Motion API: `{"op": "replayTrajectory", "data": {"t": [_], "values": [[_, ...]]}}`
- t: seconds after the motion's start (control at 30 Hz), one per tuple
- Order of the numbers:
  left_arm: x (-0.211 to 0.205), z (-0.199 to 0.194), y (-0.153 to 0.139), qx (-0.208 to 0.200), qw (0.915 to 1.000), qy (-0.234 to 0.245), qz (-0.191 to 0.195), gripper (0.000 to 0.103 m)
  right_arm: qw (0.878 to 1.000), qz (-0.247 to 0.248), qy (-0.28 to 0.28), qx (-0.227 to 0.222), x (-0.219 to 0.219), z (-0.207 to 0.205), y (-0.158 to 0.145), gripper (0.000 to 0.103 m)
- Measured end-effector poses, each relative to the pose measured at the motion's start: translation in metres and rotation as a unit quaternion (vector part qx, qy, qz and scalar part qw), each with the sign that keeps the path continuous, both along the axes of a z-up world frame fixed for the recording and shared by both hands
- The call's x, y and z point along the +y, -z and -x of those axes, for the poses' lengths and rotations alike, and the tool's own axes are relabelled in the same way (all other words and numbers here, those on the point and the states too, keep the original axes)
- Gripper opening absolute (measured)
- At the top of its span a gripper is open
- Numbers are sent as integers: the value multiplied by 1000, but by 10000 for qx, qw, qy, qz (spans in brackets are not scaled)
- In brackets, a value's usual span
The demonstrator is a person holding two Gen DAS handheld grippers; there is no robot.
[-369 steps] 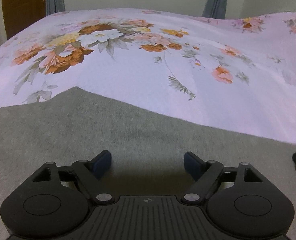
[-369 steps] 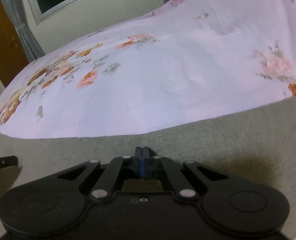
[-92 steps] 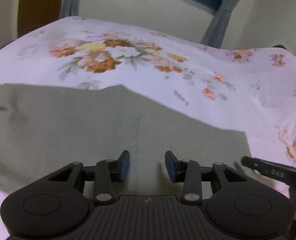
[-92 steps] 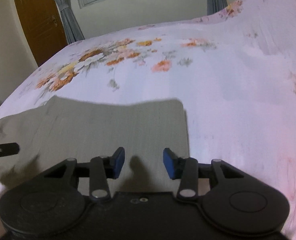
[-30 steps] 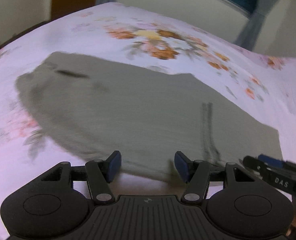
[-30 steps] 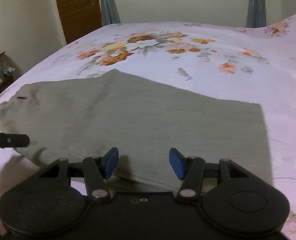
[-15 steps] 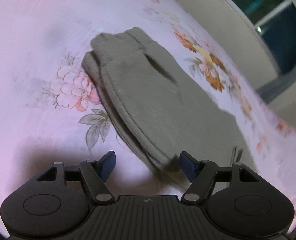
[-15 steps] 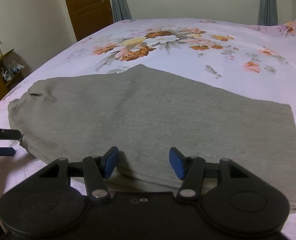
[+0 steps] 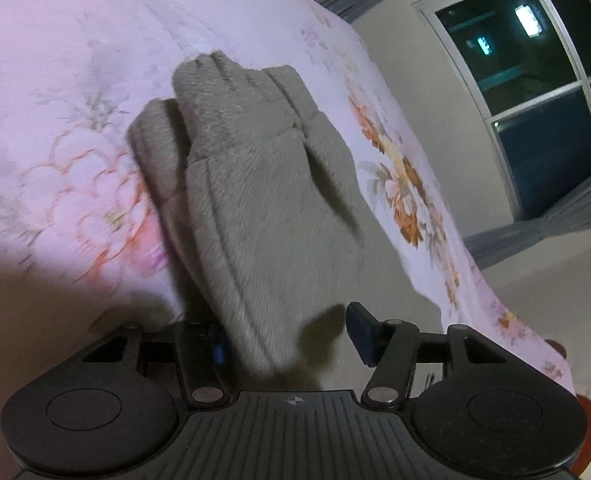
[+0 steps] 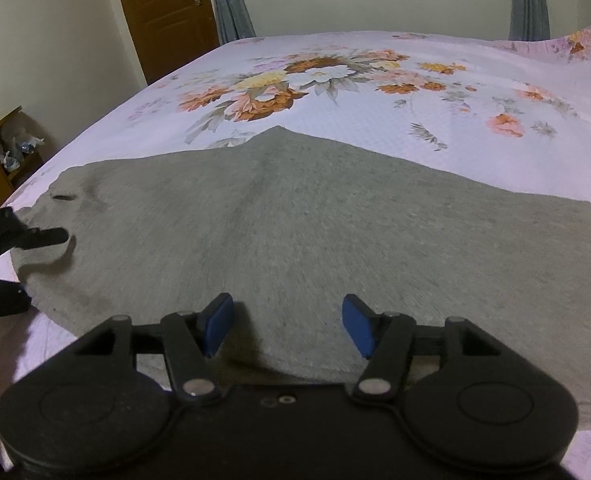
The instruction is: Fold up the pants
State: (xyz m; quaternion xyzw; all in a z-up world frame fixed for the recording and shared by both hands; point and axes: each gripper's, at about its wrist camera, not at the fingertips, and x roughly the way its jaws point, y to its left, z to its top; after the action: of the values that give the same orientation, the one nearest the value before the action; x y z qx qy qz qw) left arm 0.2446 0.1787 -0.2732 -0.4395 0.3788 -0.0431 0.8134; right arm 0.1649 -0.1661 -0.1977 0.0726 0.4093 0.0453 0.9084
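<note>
- Swung round since half a second ago: left tool, now at the waistband end of the pants rather than alongside them; right tool barely shifted at the near long edge.
- Left tool: fingers apart, the doubled near edge of the pants lying between them; not closed on the cloth. Its far finger also shows at the left border of the right wrist view, touching the waist corner.
- Pants: grey, already folded leg over leg, flat on the floral bed sheet. Long axis runs left to right across the bed, waist at left, hems at right.
- Right tool: fingers apart, nothing held, poised over the near edge about midway along.
- Governing relation: the waist end lies directly ahead of the left tool, the hem end well away to the right. Judgement: left tool is the nearer to grip the waist and carry it along the long axis toward the hems.
- Background: wooden door, dark window.
</note>
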Motion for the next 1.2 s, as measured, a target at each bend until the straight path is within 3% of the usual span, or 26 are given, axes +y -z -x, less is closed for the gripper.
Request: {"op": "replayTrajectory", "data": {"t": [0.03, 0.1, 0.17, 0.23, 0.37, 0.4, 0.43, 0.53, 0.63, 0.73, 0.97, 1.07, 1.17, 1.2], "values": [[-2, -4, 0, -11, 10000, -33, 31, 57, 10000, 6, 4, -4, 1, 0, 0, 63], [-5, -12, 0, -30, 10000, -58, 48, 45, 10000, 34, -3, -12, 2, -1, 1, 63], [-6, -18, 2, 91, 9998, -173, -9, 23, 10000, 78, -21, -10, 2, -3, 0, 63], [-6, -19, 1, 129, 9997, -212, -9, 21, 9998, 170, -28, -62, 4, -3, -4, 55], [-17, -20, -14, -13, 9992, -160, -371, 18, 9977, 488, 158, -440, 1, 0, -15, 55], [-21, -21, -20, -81, 9987, -131, -481, 18, 9977, 549, 147, -357, 0, -2, -12, 55], [-24, -22, -28, -173, 9978, -70, -636, 18, 9983, 574, 2, -1, 1, -6, -1, 55], [-42, -25, -59, -628, 9904, 283, -1197, 18, 9985, 537, -79, 19, -1, -4, 3, 55], [-69, -30, -93, -1128, 9767, 692, -1688, 18, 9997, 168, 191, -72, -14, -2, -5, 54], [-104, -31, -120, -1540, 9602, 1181, -2008, 18, 9993, 0, 348, -161, -26, 3, -10, 55], [-222, -15, -150, -2127, 8987, 2762, -2662, 18, 9950, -322, 918, -216, -80, 26, -17, 56], [-275, -1, -146, -2141, 8661, 3451, -2915, 18, 9905, -519, 1259, -196, -109, 40, -16, 56], [-322, 17, -134, -2072, 8228, 3918, -3556, 26, 9862, -644, 1517, -180, -133, 53, -13, 58], [-333, 20, -131, -2046, 8143, 3982, -3695, 26, 9850, -684, 1575, -181, -139, 57, -13, 58]]}}
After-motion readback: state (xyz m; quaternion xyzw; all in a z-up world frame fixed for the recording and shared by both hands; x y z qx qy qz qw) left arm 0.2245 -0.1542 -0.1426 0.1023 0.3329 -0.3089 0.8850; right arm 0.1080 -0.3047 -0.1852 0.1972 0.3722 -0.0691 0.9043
